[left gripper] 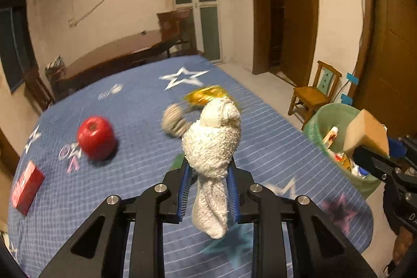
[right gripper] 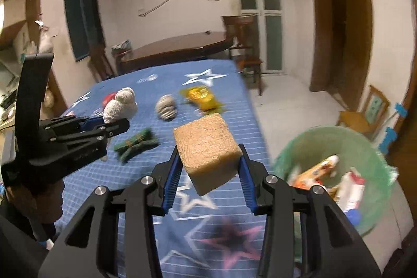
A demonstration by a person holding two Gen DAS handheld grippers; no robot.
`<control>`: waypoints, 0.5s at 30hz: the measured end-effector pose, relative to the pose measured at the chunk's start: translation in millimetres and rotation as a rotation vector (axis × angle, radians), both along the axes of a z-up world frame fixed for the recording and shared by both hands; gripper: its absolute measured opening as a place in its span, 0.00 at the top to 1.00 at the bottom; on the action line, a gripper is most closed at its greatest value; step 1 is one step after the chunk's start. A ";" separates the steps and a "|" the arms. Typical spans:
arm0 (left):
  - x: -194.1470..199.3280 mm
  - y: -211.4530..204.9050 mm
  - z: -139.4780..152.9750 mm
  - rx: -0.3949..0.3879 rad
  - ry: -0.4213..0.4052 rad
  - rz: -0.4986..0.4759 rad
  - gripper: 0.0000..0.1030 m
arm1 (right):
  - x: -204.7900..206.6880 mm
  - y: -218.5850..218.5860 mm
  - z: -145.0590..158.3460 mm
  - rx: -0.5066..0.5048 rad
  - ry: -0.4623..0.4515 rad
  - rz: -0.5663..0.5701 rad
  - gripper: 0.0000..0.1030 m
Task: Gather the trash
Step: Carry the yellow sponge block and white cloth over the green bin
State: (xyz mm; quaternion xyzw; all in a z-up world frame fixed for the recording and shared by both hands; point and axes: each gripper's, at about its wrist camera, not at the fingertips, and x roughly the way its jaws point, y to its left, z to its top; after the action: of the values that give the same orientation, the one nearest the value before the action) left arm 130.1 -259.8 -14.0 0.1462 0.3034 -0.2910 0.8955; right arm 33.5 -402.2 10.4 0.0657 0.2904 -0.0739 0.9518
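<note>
The relation that matters is the place of the green bin (right gripper: 336, 173) against the two loaded grippers; in the right wrist view the bin is lying at about four o'clock from the right gripper (right gripper: 208, 168), just beside it and lower, off the edge of the blue star cloth (right gripper: 146, 231), and it is already holding packets; in the left wrist view the same bin is sitting at about three o'clock, well apart from the left gripper (left gripper: 209, 173), with the right gripper standing between; so the right hand seems the nearer one, and it probably should drop first. The right gripper is closing partly on a tan sponge block (right gripper: 206, 147); both blue pads are pressing on the side faces of the block, which is tilted with one corner hanging down. The left gripper is nearly closed on a white towel bundle (left gripper: 213, 145); the pads are pinching its narrow waist, its long axis is standing almost upright, the thick knot above the fingers and a loose tail below. On the cloth a grey striped ball (right gripper: 166, 106), a yellow wrapper (right gripper: 203, 97) and a green knotted rag (right gripper: 136, 143) are lying at about twelve, twelve and ten o'clock from the right gripper, not yet collected; a red apple (left gripper: 96, 138) and a red box (left gripper: 27, 186) are resting at about nine o'clock from the left gripper.
</note>
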 end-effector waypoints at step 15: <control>-37.6 -143.7 16.1 0.034 -0.097 -0.160 0.74 | -34.0 -105.1 11.2 -0.058 0.051 -0.269 0.61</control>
State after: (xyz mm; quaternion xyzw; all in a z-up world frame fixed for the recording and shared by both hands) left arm 92.5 -403.4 2.1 0.1989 0.2518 -0.3491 0.8804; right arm -0.5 -507.3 21.6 0.0745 0.3010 -0.2108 0.9271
